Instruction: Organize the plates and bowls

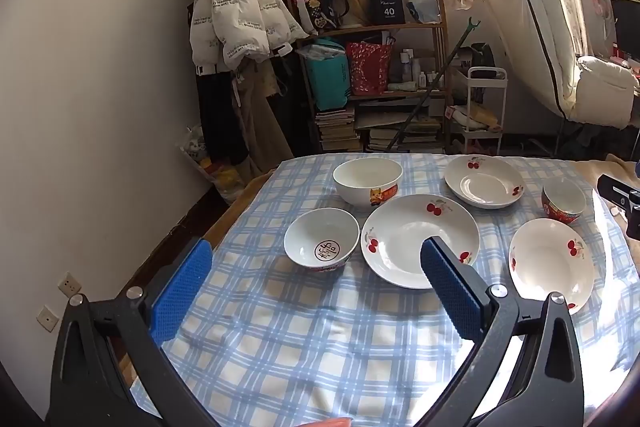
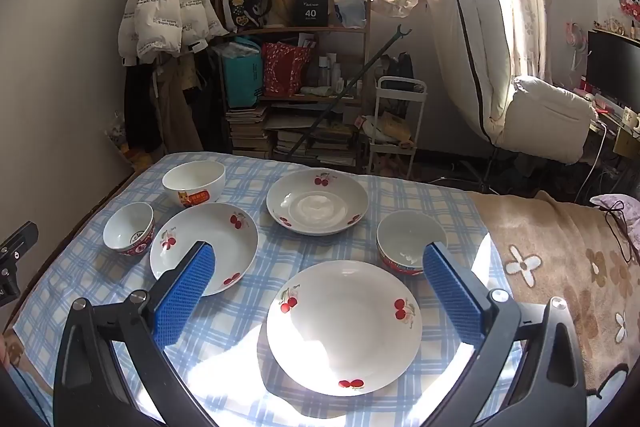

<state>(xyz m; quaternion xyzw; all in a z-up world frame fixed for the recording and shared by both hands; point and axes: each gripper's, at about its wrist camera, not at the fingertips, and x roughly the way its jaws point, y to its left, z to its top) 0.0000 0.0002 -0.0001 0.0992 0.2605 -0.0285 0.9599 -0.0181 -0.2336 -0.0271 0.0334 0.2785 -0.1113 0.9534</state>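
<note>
Three white cherry-print plates and three bowls lie apart on a blue checked cloth (image 1: pixel 304 347). In the left wrist view my left gripper (image 1: pixel 316 251) stands open above the cloth, short of a small bowl with a red seal (image 1: pixel 321 239) and the middle plate (image 1: pixel 418 239). Behind them stand a big cartoon bowl (image 1: pixel 368 183), a far plate (image 1: pixel 484 185), a red-banded bowl (image 1: pixel 563 200) and a near-right plate (image 1: pixel 551 261). My right gripper (image 2: pixel 320 253) is open above the nearest plate (image 2: pixel 344 323), with the red-banded bowl (image 2: pixel 408 241) by its right finger.
The cloth covers part of a bed with a brown flowered blanket (image 2: pixel 560 267) on the right. A grey wall (image 1: pixel 100 107) runs along the left. Beyond the bed stand a cluttered shelf (image 1: pixel 376 87), a coat rack with a white jacket (image 1: pixel 236 7), and a small trolley (image 2: pixel 396 123).
</note>
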